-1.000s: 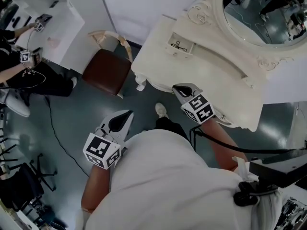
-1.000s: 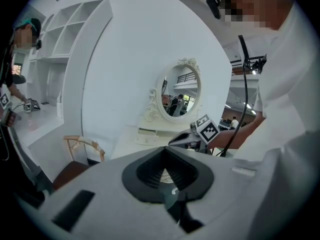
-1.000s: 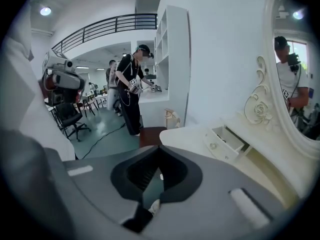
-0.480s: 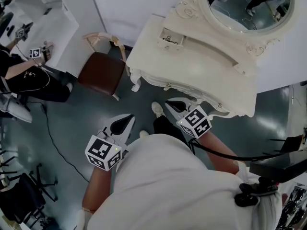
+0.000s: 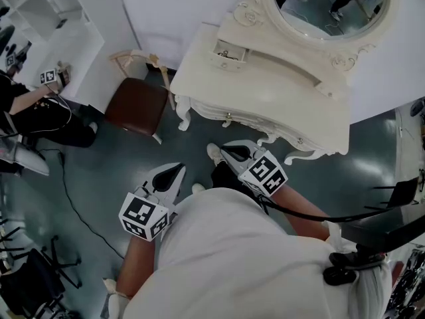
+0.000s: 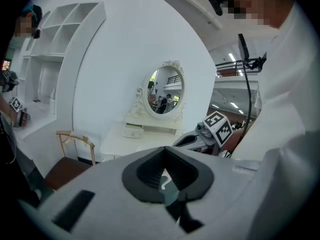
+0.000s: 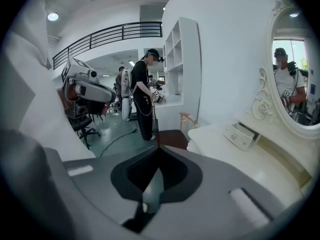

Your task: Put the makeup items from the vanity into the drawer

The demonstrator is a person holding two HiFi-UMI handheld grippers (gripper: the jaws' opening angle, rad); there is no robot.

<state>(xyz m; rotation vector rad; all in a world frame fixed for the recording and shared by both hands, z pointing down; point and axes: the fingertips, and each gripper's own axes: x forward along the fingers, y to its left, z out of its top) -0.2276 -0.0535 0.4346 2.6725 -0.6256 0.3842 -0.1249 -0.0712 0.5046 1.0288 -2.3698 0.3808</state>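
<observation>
The white vanity stands ahead of me, its top bare as far as I can see. At its back left a small drawer is pulled open, with a small dark item inside, too small to identify. My left gripper hangs over the floor, shut and holding nothing. My right gripper is just short of the vanity's front edge, also shut and empty. The left gripper view shows the vanity, the drawer and the right gripper. The right gripper view shows the drawer open.
An oval mirror tops the vanity. A brown-seated chair stands left of it. A person in black works at white shelving on the far left. A cable runs over the floor. Dark equipment is at my right.
The vanity now sits farther from me and higher in view. My right gripper has come off the vanity's front edge to over the floor. Both grippers stay shut.
</observation>
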